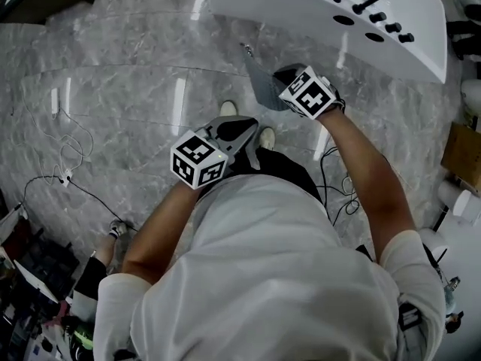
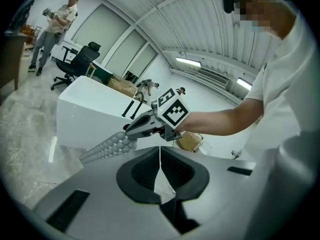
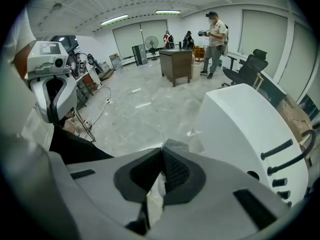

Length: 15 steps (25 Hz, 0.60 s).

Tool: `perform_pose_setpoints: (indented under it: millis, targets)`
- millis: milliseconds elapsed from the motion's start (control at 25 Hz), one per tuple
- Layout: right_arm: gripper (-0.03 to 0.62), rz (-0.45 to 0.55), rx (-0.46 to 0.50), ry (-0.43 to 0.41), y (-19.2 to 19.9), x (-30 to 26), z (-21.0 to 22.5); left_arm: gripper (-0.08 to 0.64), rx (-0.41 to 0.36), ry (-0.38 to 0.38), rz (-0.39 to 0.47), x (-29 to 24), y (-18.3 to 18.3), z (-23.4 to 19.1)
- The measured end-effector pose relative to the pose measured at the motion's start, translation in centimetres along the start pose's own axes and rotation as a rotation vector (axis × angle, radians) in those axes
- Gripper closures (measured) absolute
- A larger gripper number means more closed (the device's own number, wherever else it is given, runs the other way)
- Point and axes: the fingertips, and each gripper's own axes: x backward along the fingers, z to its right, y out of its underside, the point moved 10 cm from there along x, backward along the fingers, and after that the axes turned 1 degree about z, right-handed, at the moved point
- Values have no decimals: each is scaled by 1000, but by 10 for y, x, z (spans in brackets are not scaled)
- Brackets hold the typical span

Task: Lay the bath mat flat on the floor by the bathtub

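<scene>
The grey, bumpy bath mat (image 1: 261, 85) hangs off the floor in front of the white bathtub (image 1: 316, 13). My right gripper (image 1: 282, 76) is shut on its upper edge. A corner of the mat (image 3: 175, 145) pokes out just past the jaws in the right gripper view. From the left gripper view, the mat (image 2: 107, 145) runs down and left from the right gripper (image 2: 132, 129), with the tub (image 2: 85, 109) behind it. My left gripper (image 1: 244, 128) is lower and nearer my body, pads (image 2: 172, 166) pressed together, with nothing seen between them.
The floor is grey marble (image 1: 135, 89). White cables (image 1: 68, 156) trail at the left and black ones (image 1: 342, 198) at the right. My shoes (image 1: 228, 109) stand below the grippers. Black taps (image 1: 372, 6) sit on the tub rim. A cardboard box (image 1: 462, 153) stands right, and another person (image 1: 98, 277) lower left.
</scene>
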Motion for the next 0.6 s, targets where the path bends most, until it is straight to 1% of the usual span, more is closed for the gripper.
perform_pose_setpoints:
  millis: [160, 360, 480, 600]
  targets:
    - [581, -17, -34, 23, -16, -21, 22, 538, -10, 65, -59, -6, -11, -42]
    - [581, -16, -75, 31, -26, -47, 50, 538, -20, 98, -112, -15, -21, -79]
    - [581, 13, -105, 39, -17, -61, 75, 538, -22, 95, -122, -29, -20, -89]
    - [580, 50, -192, 45, 12, -73, 108, 538, -20, 71, -137, -50, -10, -92]
